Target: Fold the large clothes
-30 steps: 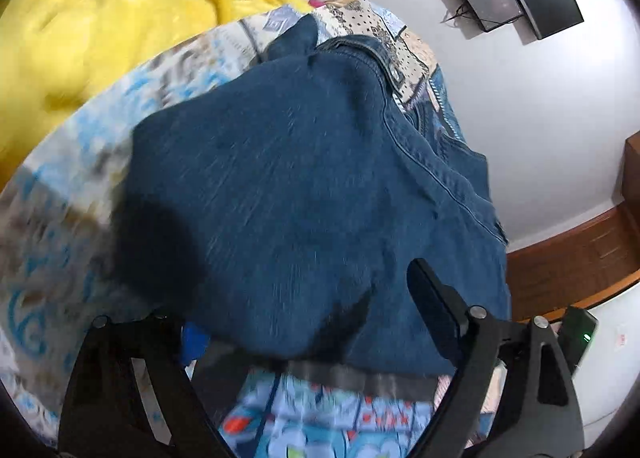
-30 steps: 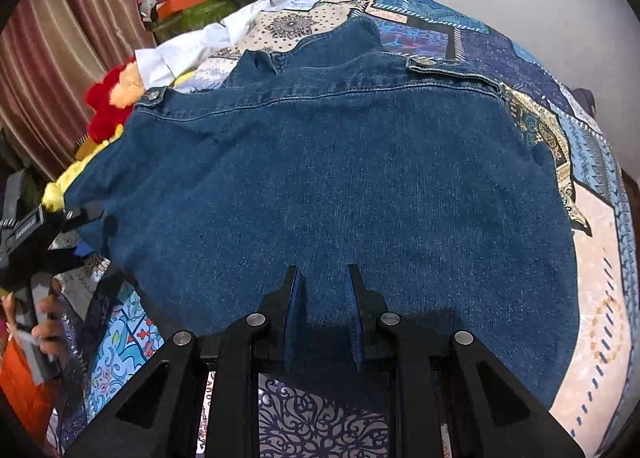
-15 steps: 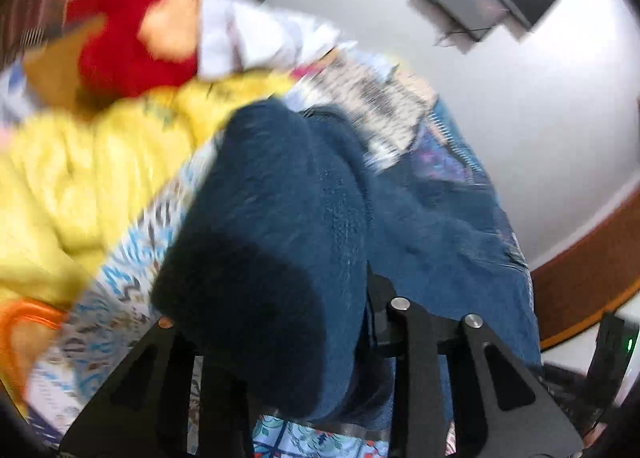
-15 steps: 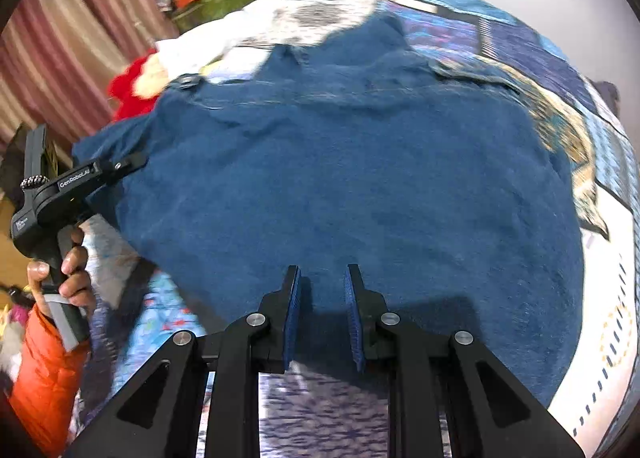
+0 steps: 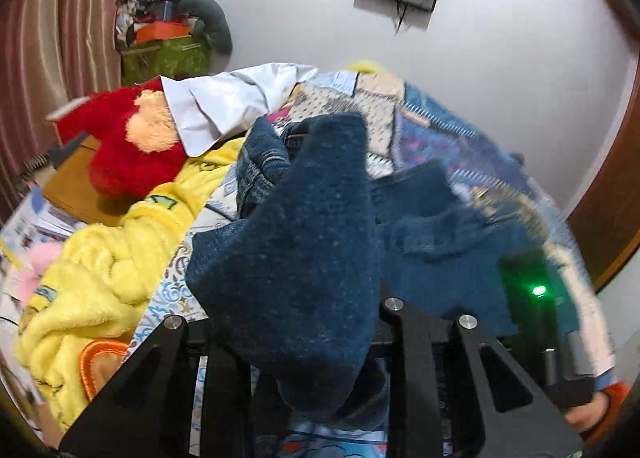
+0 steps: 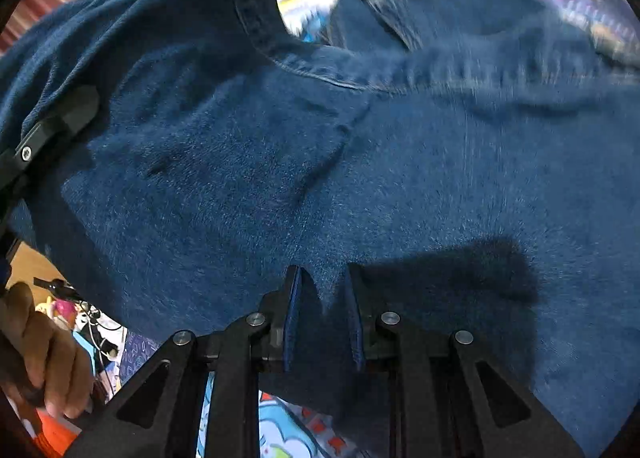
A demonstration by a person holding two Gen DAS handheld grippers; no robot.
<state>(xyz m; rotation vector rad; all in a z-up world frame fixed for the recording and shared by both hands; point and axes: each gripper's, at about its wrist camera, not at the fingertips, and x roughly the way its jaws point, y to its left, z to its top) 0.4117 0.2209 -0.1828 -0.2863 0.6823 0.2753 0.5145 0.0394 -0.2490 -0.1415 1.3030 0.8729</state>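
Garment: the large dark-blue denim jacket [image 6: 360,161] is lying mostly spread over the patterned patchwork bedspread [image 5: 432,129], with one side bunched and hanging in the air.
Left gripper: the black two-finger left gripper [image 5: 304,346] is closing its jaws, with a thick fold of the denim between them; the cloth is draping over the fingers and hiding the pads.
Right gripper: the black right gripper [image 6: 322,310] is pinching the near hem of the jacket, its blue pads nearly together on the cloth.
Step in hand: judging by the raised side, the first fold is beginning, one flank of the jacket being carried over the body.
Next move: it seems to call for sweeping the lifted side across toward the middle while the right grip is keeping the hem taut, then laying it flat.
Nearby: the fluffy yellow blanket [image 5: 104,258] and the red plush toy [image 5: 120,153] are sitting just beside the jacket.
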